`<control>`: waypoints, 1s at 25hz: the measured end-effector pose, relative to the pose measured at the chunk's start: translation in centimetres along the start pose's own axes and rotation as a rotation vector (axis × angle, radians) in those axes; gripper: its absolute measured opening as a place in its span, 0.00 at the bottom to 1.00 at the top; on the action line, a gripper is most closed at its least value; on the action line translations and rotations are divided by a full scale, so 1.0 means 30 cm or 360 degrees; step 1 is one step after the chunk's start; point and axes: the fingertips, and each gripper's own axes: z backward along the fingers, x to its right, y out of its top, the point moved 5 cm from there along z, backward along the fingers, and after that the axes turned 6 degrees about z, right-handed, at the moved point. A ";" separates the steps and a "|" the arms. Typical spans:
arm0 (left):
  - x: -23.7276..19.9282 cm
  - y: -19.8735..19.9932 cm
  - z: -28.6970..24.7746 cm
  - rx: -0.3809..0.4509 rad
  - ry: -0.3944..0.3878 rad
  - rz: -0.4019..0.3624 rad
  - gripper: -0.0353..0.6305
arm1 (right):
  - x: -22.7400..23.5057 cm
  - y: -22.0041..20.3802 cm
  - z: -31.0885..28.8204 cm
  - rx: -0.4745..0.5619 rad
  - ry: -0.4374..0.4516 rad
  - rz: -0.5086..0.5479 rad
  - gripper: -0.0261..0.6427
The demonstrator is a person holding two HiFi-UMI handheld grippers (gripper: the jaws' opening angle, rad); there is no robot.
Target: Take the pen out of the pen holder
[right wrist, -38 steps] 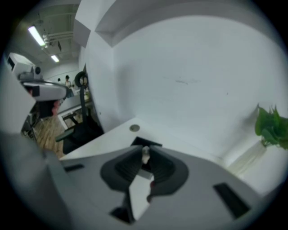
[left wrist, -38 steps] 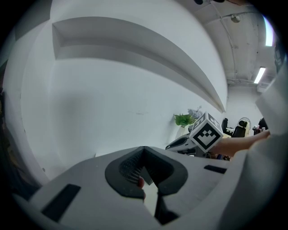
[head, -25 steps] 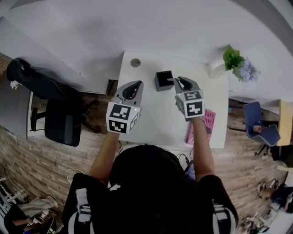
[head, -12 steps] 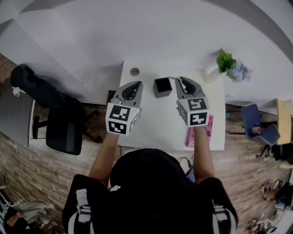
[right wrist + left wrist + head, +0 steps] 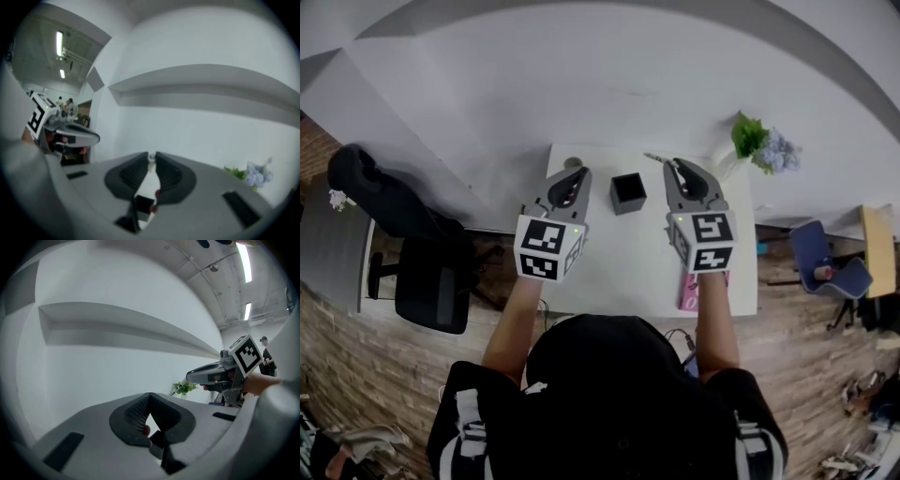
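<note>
The black square pen holder (image 5: pixel 628 192) stands on the white desk (image 5: pixel 619 272) between my two grippers. My right gripper (image 5: pixel 668 165) hovers to the right of the holder, shut on a thin pen (image 5: pixel 655 157) that sticks out past its tips, up and to the left. In the right gripper view the pen's light end (image 5: pixel 151 158) is pinched between the dark pads (image 5: pixel 133 173). My left gripper (image 5: pixel 578 170) hangs left of the holder, tips together, holding nothing. Seen from the left gripper (image 5: pixel 149 395), the right gripper (image 5: pixel 187 379) holds the pen (image 5: pixel 175 390) in the air.
A pink book (image 5: pixel 689 287) lies on the desk near the right gripper's cube. A potted plant with blue flowers (image 5: pixel 759 147) stands at the back right corner. A black office chair (image 5: pixel 422 267) is left of the desk, a blue chair (image 5: pixel 827 264) to the right.
The right gripper has come away from the pen holder's edge, up and to the right, with the pen in it. The left gripper stayed beside the holder.
</note>
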 end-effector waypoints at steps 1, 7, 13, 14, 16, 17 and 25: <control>0.003 0.012 0.001 0.0012 -0.0001 -0.0008 0.08 | 0.004 0.010 0.008 0.0016 -0.0008 0.0002 0.15; 0.019 0.066 0.003 0.0072 -0.0007 -0.0051 0.08 | 0.028 0.046 0.042 0.0073 -0.0045 -0.0002 0.15; 0.029 0.078 0.002 0.0093 -0.0007 -0.0074 0.08 | 0.040 0.033 0.048 0.0090 -0.0070 -0.0017 0.15; 0.030 0.080 0.001 0.0095 -0.0006 -0.0076 0.08 | 0.042 0.032 0.047 0.0091 -0.0072 -0.0019 0.15; 0.029 0.085 0.000 0.0100 -0.0002 -0.0075 0.08 | 0.041 0.036 0.046 0.0099 -0.0071 -0.0019 0.15; 0.029 0.086 0.001 0.0101 0.0000 -0.0074 0.08 | 0.040 0.037 0.046 0.0101 -0.0069 -0.0017 0.15; 0.043 0.083 0.002 0.0098 -0.0001 -0.0084 0.08 | 0.032 0.030 0.047 0.0102 -0.0054 -0.0016 0.15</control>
